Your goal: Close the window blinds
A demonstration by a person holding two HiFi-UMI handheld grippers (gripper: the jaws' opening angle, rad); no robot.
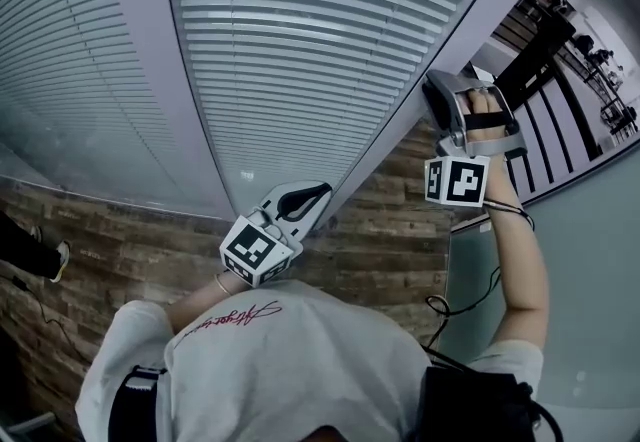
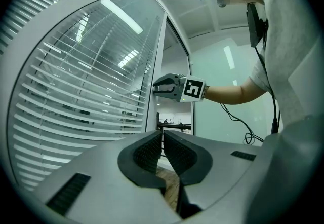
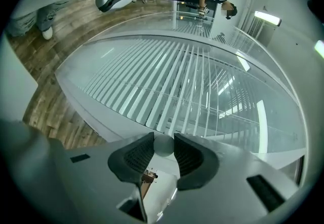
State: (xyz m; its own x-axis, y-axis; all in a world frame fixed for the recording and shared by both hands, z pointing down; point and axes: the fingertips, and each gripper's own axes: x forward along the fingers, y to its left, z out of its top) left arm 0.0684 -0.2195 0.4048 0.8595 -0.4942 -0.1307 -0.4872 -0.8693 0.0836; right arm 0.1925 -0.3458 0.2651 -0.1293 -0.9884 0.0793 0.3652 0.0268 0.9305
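White slatted blinds (image 1: 300, 30) hang behind glass; the slats (image 3: 167, 81) are tilted, with gaps between them. My right gripper (image 1: 441, 90) is raised against the grey window post (image 1: 480, 5). In the right gripper view its pads are pressed on a small round grey knob (image 3: 163, 145) on that frame. My left gripper (image 1: 322, 194) hangs lower, near the foot of the post, with its jaws together and nothing between them (image 2: 163, 141). The left gripper view also shows the right gripper (image 2: 156, 86) at the post, beside the blinds (image 2: 76, 101).
A second blind panel (image 1: 60, 60) lies to the left behind another grey mullion (image 1: 150, 60). The floor is wood plank (image 1: 380, 240). A frosted glass wall (image 1: 580, 260) stands to the right. A cable (image 1: 470, 305) trails from the right arm.
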